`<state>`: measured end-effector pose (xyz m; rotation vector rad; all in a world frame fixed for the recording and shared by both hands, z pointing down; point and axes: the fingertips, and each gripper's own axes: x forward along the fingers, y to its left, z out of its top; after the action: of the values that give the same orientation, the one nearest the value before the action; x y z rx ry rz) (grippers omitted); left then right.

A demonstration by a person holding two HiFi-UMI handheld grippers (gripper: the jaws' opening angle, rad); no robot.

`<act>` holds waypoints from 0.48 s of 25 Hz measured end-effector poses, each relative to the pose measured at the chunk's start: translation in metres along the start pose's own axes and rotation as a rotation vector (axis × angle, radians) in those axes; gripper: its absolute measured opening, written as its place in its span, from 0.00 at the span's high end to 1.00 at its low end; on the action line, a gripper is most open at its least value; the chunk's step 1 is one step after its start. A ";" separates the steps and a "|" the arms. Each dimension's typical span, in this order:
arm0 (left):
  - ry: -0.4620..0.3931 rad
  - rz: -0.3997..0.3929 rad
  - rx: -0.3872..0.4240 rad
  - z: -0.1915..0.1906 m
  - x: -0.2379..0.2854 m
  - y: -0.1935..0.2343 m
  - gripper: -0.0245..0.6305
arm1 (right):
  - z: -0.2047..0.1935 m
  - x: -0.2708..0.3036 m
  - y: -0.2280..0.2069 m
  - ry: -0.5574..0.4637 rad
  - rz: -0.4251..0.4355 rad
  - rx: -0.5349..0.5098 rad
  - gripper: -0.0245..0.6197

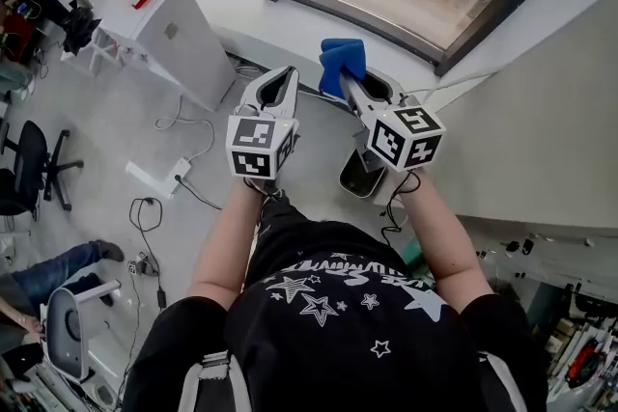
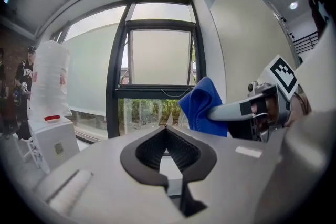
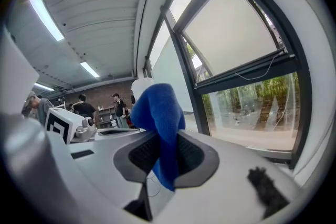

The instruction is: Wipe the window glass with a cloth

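The right tongs (image 3: 165, 152) pinch the blue cloth (image 3: 156, 113) by a fold, before the glass (image 3: 247, 107). The left tongs (image 2: 167, 129) are closed and empty. The cloth looks soft, light and floppy, so a bunched mid-cloth grip suits wiping.

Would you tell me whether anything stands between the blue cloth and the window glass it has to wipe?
Nothing visible does: the blue cloth, clamped in the right gripper, has only open air ahead up to the window glass.
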<state>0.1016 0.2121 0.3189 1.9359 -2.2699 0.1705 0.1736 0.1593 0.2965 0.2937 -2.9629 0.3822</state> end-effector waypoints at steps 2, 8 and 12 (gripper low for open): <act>-0.015 0.001 0.001 0.004 -0.007 -0.016 0.95 | -0.003 -0.018 0.003 -0.002 0.010 -0.002 0.85; -0.021 0.010 0.035 0.007 -0.034 -0.052 0.95 | -0.013 -0.051 0.011 -0.015 0.033 0.032 0.85; -0.009 -0.005 0.055 0.002 -0.049 -0.069 0.95 | -0.019 -0.069 0.019 -0.027 0.026 0.044 0.85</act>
<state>0.1775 0.2483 0.3072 1.9725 -2.2891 0.2262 0.2387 0.1945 0.2985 0.2674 -2.9904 0.4507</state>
